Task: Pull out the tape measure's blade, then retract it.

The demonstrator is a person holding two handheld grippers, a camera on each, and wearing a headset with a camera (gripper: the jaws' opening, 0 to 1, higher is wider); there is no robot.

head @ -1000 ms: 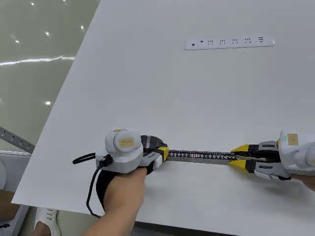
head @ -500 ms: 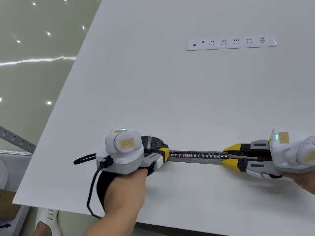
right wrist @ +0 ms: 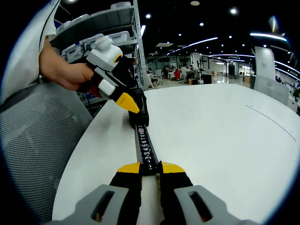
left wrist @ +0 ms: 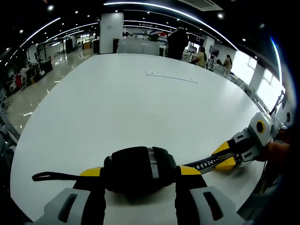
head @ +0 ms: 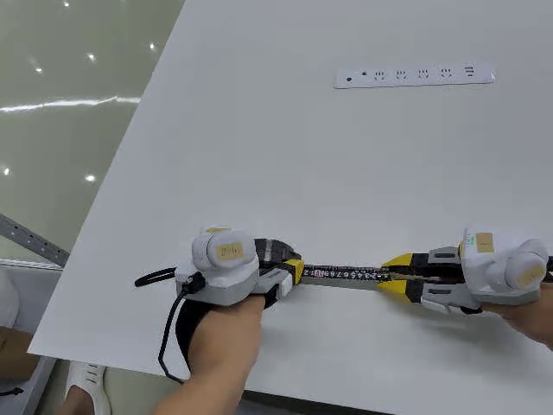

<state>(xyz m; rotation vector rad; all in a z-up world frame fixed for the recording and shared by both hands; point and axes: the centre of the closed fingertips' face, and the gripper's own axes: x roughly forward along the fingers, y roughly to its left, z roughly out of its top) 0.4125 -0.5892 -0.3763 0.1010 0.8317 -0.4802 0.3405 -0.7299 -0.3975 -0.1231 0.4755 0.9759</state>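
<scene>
The tape measure's black case (left wrist: 139, 168) is seen clamped between the yellow-tipped jaws of the left gripper (head: 290, 269), near the front edge of a white table (head: 285, 156). The blade (head: 346, 274) is stretched flat along the tabletop toward the right gripper (right wrist: 151, 168), whose jaws are pinched narrowly on the blade's end, with numbered markings shown just ahead of the tips. The case's black strap (head: 151, 278) is trailed behind the left gripper. A white power strip (head: 415, 75) is laid well apart, at the table's far side.
</scene>
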